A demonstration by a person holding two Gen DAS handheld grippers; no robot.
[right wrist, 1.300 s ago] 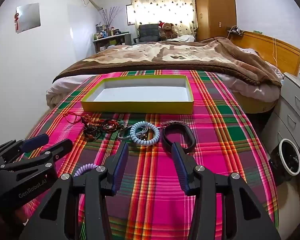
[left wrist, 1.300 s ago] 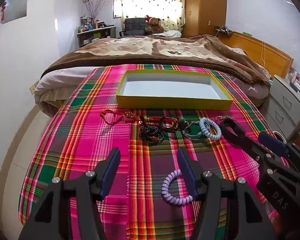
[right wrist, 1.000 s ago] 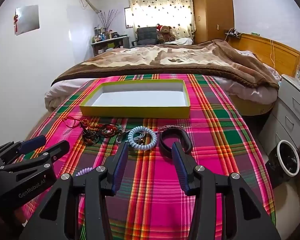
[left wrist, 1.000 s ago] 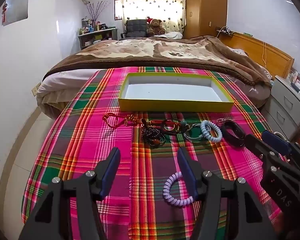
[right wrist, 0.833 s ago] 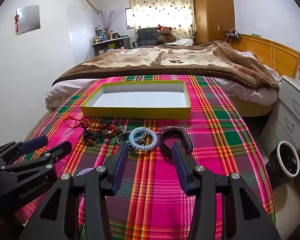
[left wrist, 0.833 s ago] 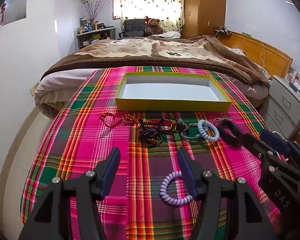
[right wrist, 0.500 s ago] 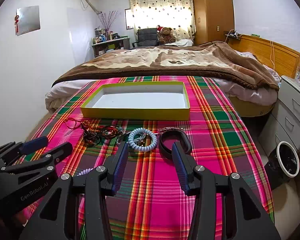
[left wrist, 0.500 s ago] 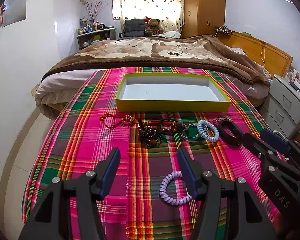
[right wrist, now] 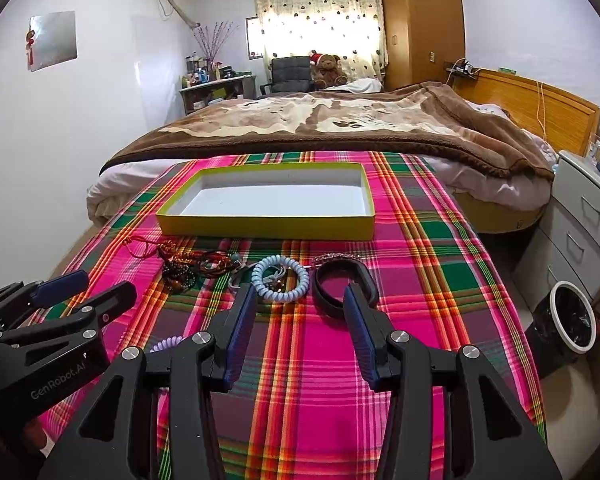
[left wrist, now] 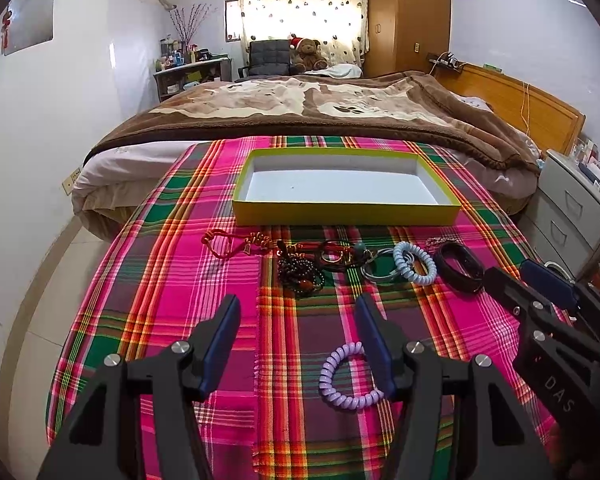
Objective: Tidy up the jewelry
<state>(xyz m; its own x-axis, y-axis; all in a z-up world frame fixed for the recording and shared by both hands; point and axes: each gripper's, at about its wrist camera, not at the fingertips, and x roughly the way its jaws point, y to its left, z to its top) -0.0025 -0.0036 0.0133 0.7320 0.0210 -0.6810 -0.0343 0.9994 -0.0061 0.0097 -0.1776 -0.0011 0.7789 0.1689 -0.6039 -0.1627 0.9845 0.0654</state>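
Observation:
A yellow tray (left wrist: 348, 213) (right wrist: 266, 229) with a white floor lies empty on the plaid cloth. In front of it runs a row of jewelry: a red cord piece (left wrist: 236, 242), dark beads (left wrist: 300, 274) (right wrist: 180, 272), a pale blue coil bracelet (left wrist: 414, 267) (right wrist: 280, 278) and a black bangle (left wrist: 459, 266) (right wrist: 340, 284). A lilac coil bracelet (left wrist: 346, 380) (right wrist: 165, 343) lies nearer, by the right finger of my left gripper (left wrist: 296, 316), which is open and holds nothing. My right gripper (right wrist: 300, 300) is open too, hovering just short of the black bangle.
The plaid cloth (left wrist: 172, 280) covers the foot of a bed with a brown blanket (right wrist: 332, 124). A grey drawer unit (right wrist: 584, 220) and a black bin (right wrist: 568, 320) stand to the right. The floor drops off at the left.
Both grippers have drawn back slightly and risen; the jewelry row sits a little farther off. Nothing was picked up, and both stay open.

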